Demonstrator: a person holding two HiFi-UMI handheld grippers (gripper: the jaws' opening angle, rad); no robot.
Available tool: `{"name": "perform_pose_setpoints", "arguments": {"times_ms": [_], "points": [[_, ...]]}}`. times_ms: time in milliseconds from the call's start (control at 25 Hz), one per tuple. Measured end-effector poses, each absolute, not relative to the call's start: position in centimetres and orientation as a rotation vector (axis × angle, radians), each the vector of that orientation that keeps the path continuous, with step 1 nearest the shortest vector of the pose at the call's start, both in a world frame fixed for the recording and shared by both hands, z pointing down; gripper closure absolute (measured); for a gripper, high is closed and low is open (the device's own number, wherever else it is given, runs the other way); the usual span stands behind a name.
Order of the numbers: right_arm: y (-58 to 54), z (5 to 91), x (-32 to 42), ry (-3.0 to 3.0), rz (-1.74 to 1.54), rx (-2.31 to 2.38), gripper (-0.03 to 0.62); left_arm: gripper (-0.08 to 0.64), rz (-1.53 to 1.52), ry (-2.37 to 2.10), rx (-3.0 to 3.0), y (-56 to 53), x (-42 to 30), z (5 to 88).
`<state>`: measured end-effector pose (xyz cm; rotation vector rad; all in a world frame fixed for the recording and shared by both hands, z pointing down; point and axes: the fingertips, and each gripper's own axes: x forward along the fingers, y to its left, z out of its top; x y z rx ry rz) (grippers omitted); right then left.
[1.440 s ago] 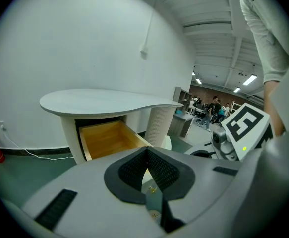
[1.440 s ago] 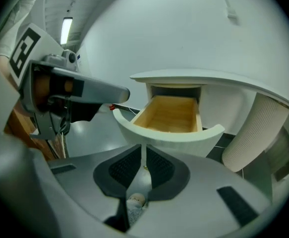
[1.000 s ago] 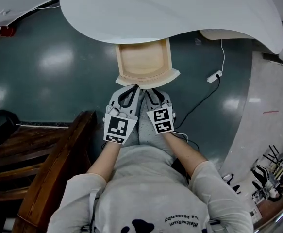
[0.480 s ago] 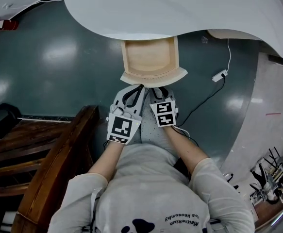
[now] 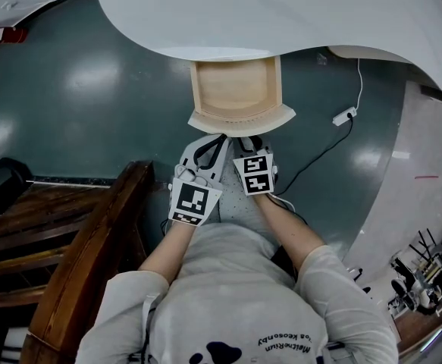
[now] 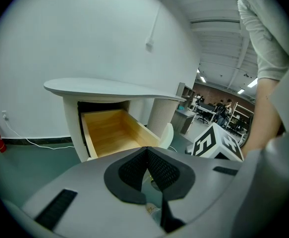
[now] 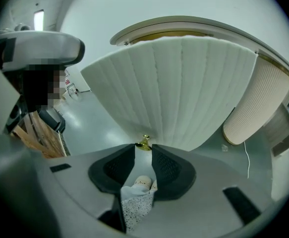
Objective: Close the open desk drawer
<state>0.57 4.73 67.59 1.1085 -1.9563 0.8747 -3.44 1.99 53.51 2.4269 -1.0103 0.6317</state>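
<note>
Head view, closest in: left gripper [image 5: 209, 141] and right gripper [image 5: 245, 142] side by side, just short of the ribbed white drawer front [image 7: 179, 93]. Left jaws pressed together, nothing in them. Right jaws have just been opening and stand apart, a small brass knob [image 7: 144, 143] at their tips, seemingly just beyond the pads, untouched. Further on, the wooden drawer [image 5: 236, 89] hangs pulled out beneath the white desk [image 5: 281, 21].

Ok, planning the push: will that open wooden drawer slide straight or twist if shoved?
The drawer looks empty, so probably light. Its brass knob sits about mid-front, so pushing there likely keeps it straight. The fluted front looks rigid.
</note>
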Motion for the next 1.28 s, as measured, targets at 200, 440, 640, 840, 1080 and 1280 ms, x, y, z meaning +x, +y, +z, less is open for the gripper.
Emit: {"name": "perform_pose_setpoints", "arguments": {"times_ms": [200,440,640,840,1080,1280], "points": [[4.7,67.7,0.7,-1.956,0.852,1.089,0.488,0.551,0.634,-1.007,2.416,1.8,-3.5,53.9],[4.6,67.7,0.6,-1.957,0.852,1.072,0.488,0.551,0.642,-1.000,2.401,2.2,-3.8,54.3],[4.1,67.7,0.4,-1.968,0.853,1.063,0.488,0.551,0.681,-1.005,2.376,2.8,-4.5,55.5],[3.2,67.7,0.5,-1.967,0.852,1.059,0.488,0.551,0.709,-1.009,2.344,2.6,-4.8,56.8],[2.1,67.6,0.4,-1.970,0.851,1.052,0.488,0.551,0.681,-1.038,2.329,0.4,-5.0,57.3],[0.2,67.5,0.4,-1.995,0.820,1.035,0.489,0.551,0.672,-1.057,2.335,-1.5,-5.0,57.2]]}}
